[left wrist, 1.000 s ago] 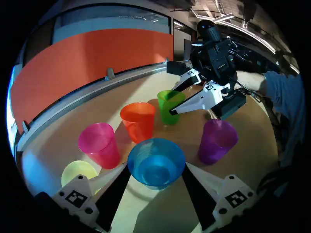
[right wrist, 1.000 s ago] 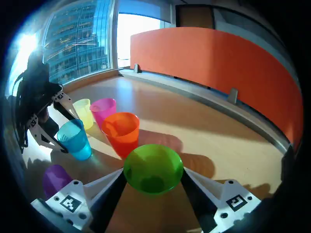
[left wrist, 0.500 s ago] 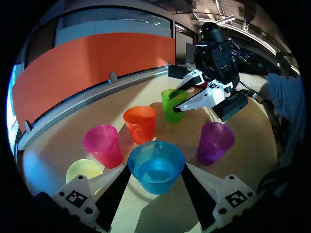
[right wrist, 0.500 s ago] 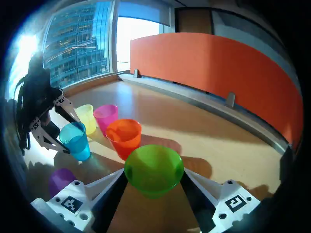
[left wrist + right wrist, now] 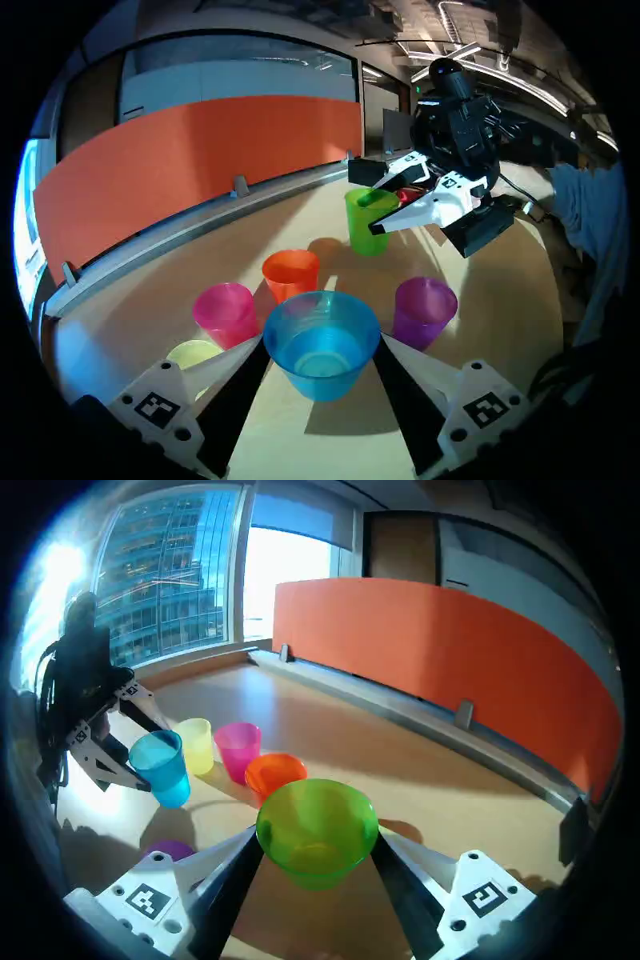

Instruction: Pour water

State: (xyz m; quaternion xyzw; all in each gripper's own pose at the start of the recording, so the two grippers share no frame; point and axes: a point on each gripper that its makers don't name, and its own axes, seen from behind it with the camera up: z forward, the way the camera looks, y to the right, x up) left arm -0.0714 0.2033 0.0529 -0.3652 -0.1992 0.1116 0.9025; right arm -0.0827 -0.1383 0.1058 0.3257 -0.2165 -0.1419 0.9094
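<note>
Pouring practice: the left gripper point(image 5: 320, 346) clamps the blue cup point(image 5: 322, 380), water pooled in its bottom, while the right gripper point(image 5: 316, 840) pinches the apparently empty green cup point(image 5: 317, 820), seen at one o'clock in the left gripper view. A clean pour likely means bringing the rims close, then tipping slowly – thin, translucent, tapered plastic may flex. Below, an orange cup point(image 5: 291, 274), pink cup point(image 5: 226, 314) and purple cup point(image 5: 424, 310) stand on the smooth wooden table point(image 5: 504, 312)
</note>
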